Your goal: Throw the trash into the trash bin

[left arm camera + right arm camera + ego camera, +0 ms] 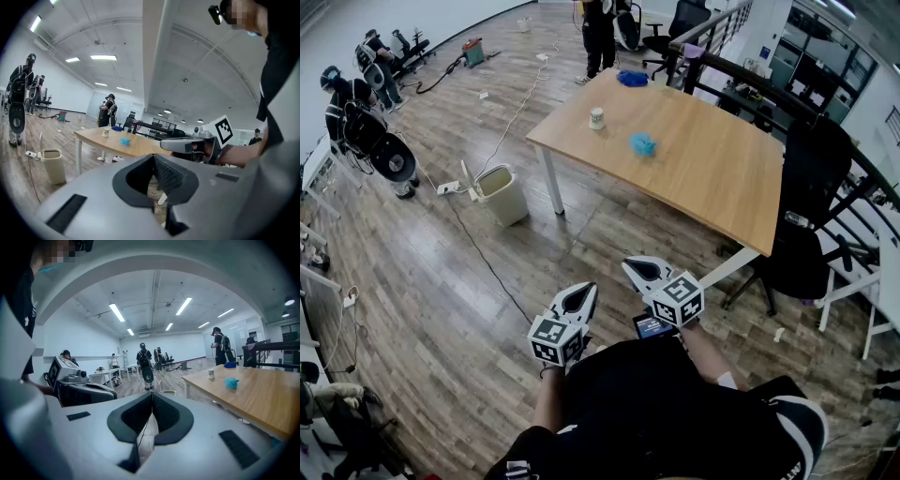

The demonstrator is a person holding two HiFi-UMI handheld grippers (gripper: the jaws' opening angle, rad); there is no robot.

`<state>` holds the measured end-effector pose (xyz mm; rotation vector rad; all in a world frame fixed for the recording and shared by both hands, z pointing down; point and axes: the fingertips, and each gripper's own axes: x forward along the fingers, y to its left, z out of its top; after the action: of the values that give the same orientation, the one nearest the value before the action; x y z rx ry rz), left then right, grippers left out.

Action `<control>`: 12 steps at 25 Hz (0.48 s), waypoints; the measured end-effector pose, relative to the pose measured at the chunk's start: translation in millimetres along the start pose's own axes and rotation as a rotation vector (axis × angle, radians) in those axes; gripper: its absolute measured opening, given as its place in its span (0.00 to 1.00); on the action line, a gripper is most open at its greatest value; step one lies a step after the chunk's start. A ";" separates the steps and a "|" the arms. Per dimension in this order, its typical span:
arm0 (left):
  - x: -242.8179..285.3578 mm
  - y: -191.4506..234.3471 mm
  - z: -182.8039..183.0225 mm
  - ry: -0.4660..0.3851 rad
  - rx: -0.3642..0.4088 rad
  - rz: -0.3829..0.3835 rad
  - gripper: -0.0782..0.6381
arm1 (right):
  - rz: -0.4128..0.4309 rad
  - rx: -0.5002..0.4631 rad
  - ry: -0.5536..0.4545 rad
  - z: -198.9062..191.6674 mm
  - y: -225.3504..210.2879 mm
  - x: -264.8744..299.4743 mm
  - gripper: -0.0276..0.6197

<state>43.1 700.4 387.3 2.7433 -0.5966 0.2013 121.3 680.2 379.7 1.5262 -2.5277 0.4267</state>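
A crumpled blue piece of trash (643, 144) lies on the wooden table (712, 178), with a white cup (597, 118) beyond it to the left. On the floor left of the table stands a beige trash bin (502, 194). Both grippers are held close to my body, well short of the table. My left gripper (578, 300) is shut and holds nothing. So is my right gripper (643, 272). The left gripper view shows the bin (53, 165) and the blue trash (124, 141) far ahead. In the right gripper view the trash (231, 383) is at the right.
A black office chair (811, 187) stands at the table's right end. A cable (487, 262) runs across the wood floor past the bin. People with gear stand at the far left (366, 131), and another person (598, 33) stands beyond the table. White chairs (862, 291) sit at the right.
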 end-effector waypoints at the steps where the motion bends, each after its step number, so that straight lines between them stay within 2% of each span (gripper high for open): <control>1: -3.1 4.0 0.9 0.003 -0.001 0.000 0.12 | -0.013 0.002 0.000 0.7 0.5 3.2 0.04; 4: -12.9 14.6 -2.6 0.011 -0.027 -0.002 0.12 | -0.038 0.012 0.005 -0.7 6.3 9.7 0.04; 7: -10.1 22.6 -7.1 -0.014 -0.112 -0.024 0.12 | -0.064 0.009 0.018 -4.8 5.0 8.3 0.04; 10: 2.8 25.4 -1.2 -0.067 -0.201 -0.072 0.12 | -0.126 0.033 0.023 -7.9 -14.2 3.4 0.04; 12: 15.7 26.9 2.9 -0.065 -0.199 -0.087 0.12 | -0.169 0.086 0.012 -8.4 -31.9 2.2 0.04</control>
<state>45.9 670.3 395.4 2.5840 -0.4844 0.0295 148.3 667.0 393.4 1.7455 -2.3746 0.5241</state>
